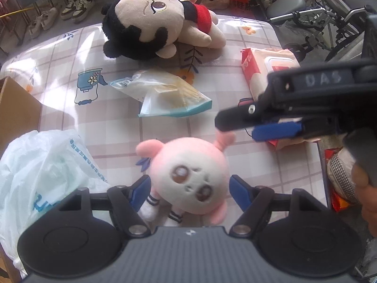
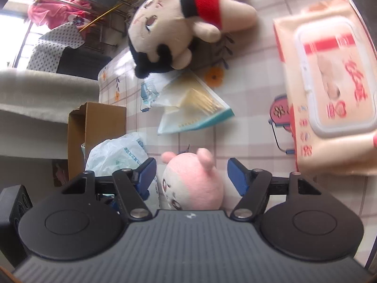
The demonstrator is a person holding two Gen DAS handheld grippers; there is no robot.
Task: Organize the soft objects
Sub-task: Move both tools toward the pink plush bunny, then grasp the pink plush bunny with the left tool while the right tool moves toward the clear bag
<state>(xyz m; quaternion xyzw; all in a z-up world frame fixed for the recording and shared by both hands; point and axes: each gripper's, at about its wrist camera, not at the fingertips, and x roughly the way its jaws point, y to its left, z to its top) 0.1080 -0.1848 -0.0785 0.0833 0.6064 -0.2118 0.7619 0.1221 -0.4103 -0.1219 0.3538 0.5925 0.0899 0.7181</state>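
A small pink plush (image 1: 188, 172) with a pale face lies on the checked tablecloth (image 1: 94, 127). My left gripper (image 1: 189, 184) points down over it, open, its blue pads close beside the head without squeezing it. My right gripper (image 2: 192, 167) is open too and straddles the same pink plush (image 2: 195, 179) with a gap on each side. In the left wrist view the right gripper (image 1: 235, 128) reaches in from the right, its fingertips at the plush's ear. A big doll (image 1: 150, 23) with black hair and a red top lies at the far side of the table.
A clear snack packet (image 1: 165, 96) lies mid-table. A wet-wipes pack (image 2: 329, 82) sits to the right. A white plastic bag (image 1: 42, 165) and a cardboard box (image 2: 101, 127) stand at the left. Beyond the table are shoes (image 1: 77, 6) and a wheelchair (image 1: 318, 11).
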